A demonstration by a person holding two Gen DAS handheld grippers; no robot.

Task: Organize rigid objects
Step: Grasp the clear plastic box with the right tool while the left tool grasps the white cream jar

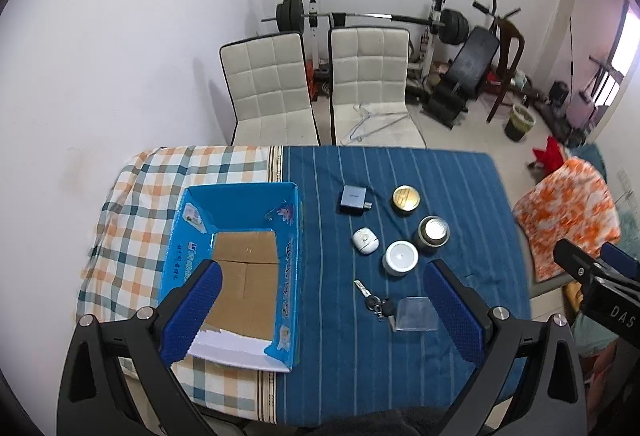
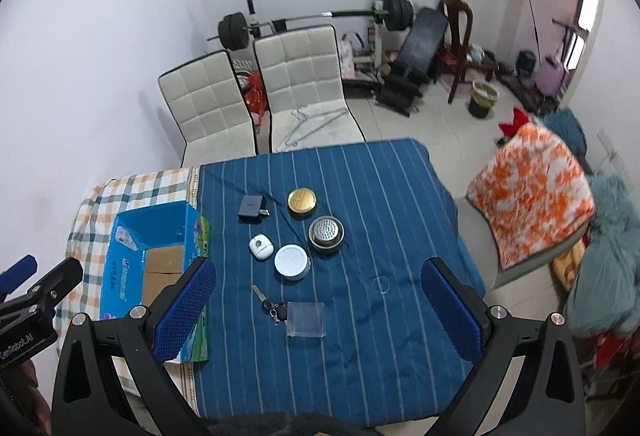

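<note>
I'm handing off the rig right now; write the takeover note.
Left gripper: open, holding nothing, raised above the table.
Right gripper: open, holding nothing, also raised.
Blue box: on the checked cloth at the left, nothing inside.
On the striped cloth: charger, gold tin, metal-lidded jar, white round container, small white case, keys, clear plastic case.
Done: nothing boxed.
Left: presumably move all seven items into the box.

Table (image 2: 400, 236) with a blue striped cloth and a checked cloth (image 1: 132, 220), open blue box (image 1: 240, 268) on the checked side, small dark box (image 1: 354, 199), gold tin (image 1: 406, 198), shiny tin (image 1: 433, 231), two white round things (image 1: 400, 258), keys (image 1: 376, 302), clear flat case (image 1: 414, 313)
</note>
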